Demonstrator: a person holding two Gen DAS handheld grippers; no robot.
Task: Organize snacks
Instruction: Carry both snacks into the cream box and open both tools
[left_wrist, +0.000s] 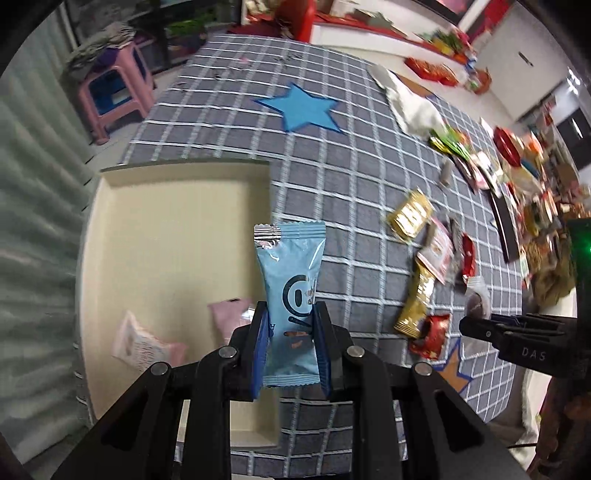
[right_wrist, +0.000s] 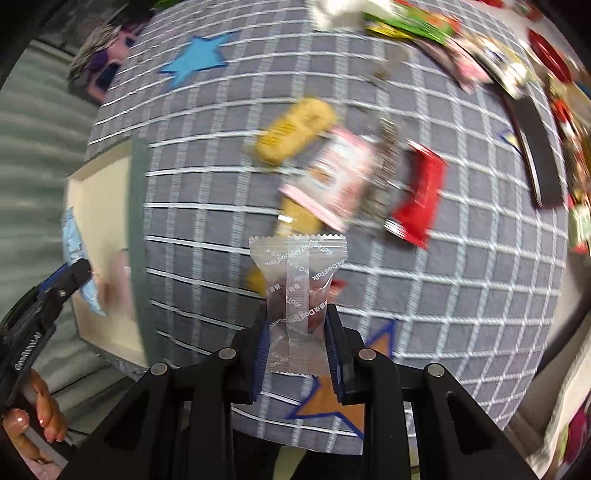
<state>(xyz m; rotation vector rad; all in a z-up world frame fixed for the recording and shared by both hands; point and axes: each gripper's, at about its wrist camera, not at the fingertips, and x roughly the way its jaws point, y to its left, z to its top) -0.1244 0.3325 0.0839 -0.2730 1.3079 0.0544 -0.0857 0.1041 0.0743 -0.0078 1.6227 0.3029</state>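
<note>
Carry step, both hands loaded. Left gripper (left_wrist: 290, 350) jaws clamp a light-blue foil snack packet (left_wrist: 290, 291) above the shallow cream cardboard tray's (left_wrist: 177, 236) edge. Right gripper (right_wrist: 295, 347) pinches a clear plastic-wrapped candy (right_wrist: 297, 291) over the grey checked tablecloth (right_wrist: 424, 295) (tray lies left). Next, probably: hover each over the tray, release.

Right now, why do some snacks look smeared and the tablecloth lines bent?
Right wrist view: the clear packet in the right gripper is sharp, while loose snacks behind smear with motion. Left wrist view: blue packet crisp, far pile slightly blurred. Both fisheye lenses bow the tablecloth grid.
</note>
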